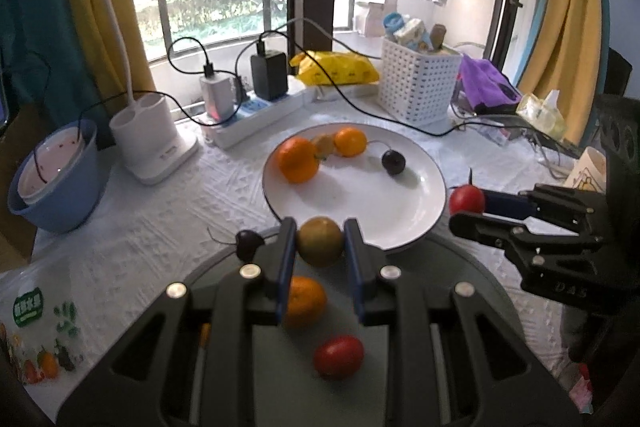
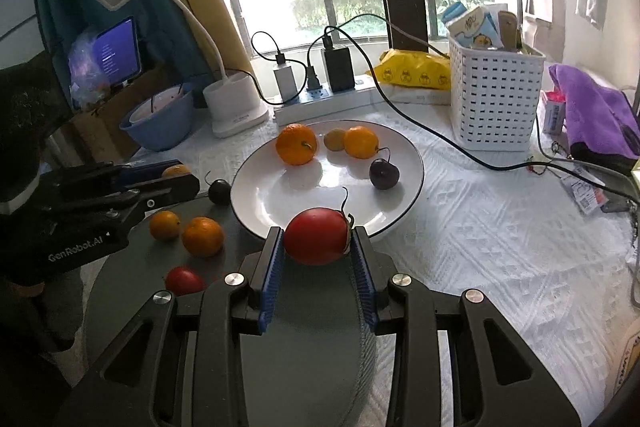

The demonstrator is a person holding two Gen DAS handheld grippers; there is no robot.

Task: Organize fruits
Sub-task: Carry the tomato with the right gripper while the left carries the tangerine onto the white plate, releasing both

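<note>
The left gripper (image 1: 320, 241) is closed on a greenish-brown citrus fruit (image 1: 320, 241), pinched between its blue pads just short of the near rim of the white plate (image 1: 400, 219). The right gripper (image 2: 318, 239) is likewise closed on a red tomato (image 2: 316, 235), its green stem curling up at one o'clock, and it too sits at the plate's near edge.

From either gripper the plate lies straight ahead at twelve o'clock, so the coming move for both looks like a short push forward and a release. Both fruits are round, so no long axis matters. The right gripper seems marginally nearer to bare plate; the left must clear the rim first.

On the plate rest a large orange (image 2: 297, 143), a small yellowish fruit (image 2: 334, 139), a smaller orange (image 2: 361, 142) and a dark cherry (image 2: 384, 174), clustered at its far half, leaving the near half free.

A grey round tray (image 2: 120, 279) touching the plate at seven o'clock holds two oranges (image 2: 202, 235), a second tomato (image 2: 183, 279) and another dark cherry (image 2: 219, 191).

All stands on a white textured tablecloth (image 2: 480, 227) before a balcony window, with a desk lamp (image 2: 236, 107), power strip (image 2: 320, 99), blue bowl (image 2: 160, 123) and white basket (image 2: 492, 99) behind.
</note>
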